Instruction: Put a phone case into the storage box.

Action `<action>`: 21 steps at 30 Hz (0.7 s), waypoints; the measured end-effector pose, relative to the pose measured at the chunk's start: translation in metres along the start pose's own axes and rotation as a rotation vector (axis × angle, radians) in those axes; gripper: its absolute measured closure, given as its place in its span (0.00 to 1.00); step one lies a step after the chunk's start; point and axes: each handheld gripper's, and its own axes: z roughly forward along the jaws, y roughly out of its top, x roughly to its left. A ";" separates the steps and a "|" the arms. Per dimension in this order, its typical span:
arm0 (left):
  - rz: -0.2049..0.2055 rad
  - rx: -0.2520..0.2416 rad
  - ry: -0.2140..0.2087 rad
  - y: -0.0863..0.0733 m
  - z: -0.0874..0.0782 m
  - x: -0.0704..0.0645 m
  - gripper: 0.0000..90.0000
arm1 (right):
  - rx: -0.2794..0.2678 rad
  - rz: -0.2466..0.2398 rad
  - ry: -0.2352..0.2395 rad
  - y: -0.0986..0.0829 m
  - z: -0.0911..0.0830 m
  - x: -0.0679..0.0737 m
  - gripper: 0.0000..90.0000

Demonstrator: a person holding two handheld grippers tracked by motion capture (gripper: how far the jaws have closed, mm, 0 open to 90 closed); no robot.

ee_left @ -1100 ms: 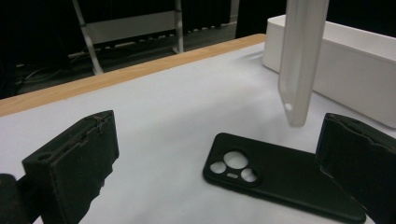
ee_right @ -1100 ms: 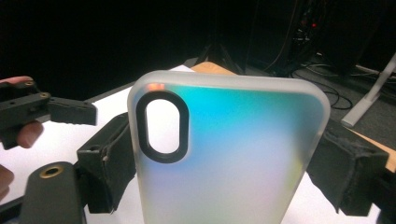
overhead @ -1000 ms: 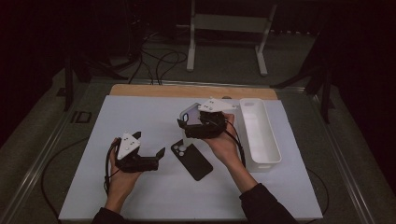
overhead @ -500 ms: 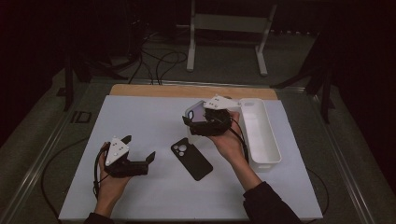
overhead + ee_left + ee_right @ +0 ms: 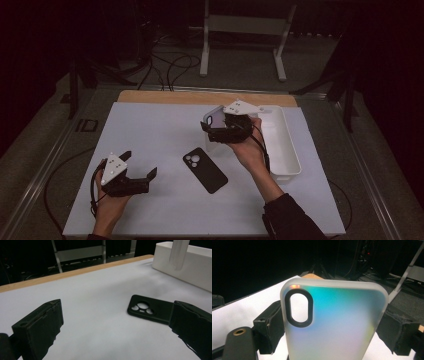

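Dim room, dark surroundings; white table mat (image 5: 160,130) evenly lit; near claws blurred; slight grain.

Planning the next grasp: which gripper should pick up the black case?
Left. The left gripper is open and low beside the black case; the right gripper holds the translucent case.

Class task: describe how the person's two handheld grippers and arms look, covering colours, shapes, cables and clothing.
Both the left gripper and the right gripper are black, each topped by a grey three-cornered plate and trailing a black cable. Their jaws are blocky black pads. A dark sleeve covers the right arm.
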 end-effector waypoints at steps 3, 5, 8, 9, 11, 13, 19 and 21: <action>-0.005 -0.012 0.000 -0.004 -0.005 0.003 0.00 | -0.001 0.002 -0.008 0.000 -0.001 -0.003 0.18; -0.006 -0.011 0.011 -0.008 -0.007 0.006 0.00 | -0.001 0.002 -0.015 0.000 -0.002 -0.004 0.18; -0.009 -0.007 0.013 -0.013 -0.011 0.008 0.00 | -0.004 0.005 -0.020 0.001 -0.004 -0.006 0.18; -0.011 -0.009 0.014 -0.015 -0.013 0.009 0.00 | -0.004 0.005 -0.021 0.001 -0.004 -0.007 0.18; -0.017 -0.013 0.015 -0.020 -0.016 0.010 0.00 | -0.006 0.005 -0.024 0.001 -0.005 -0.008 0.18; -0.017 -0.009 0.019 -0.024 -0.019 0.011 0.00 | -0.010 0.005 -0.029 0.001 -0.006 -0.010 0.18; -0.021 -0.011 0.020 -0.029 -0.021 0.012 0.00 | -0.010 0.012 -0.046 0.002 -0.009 -0.015 0.18; -0.021 -0.012 0.020 -0.030 -0.021 0.012 0.00 | -0.011 0.009 -0.051 0.002 -0.010 -0.017 0.18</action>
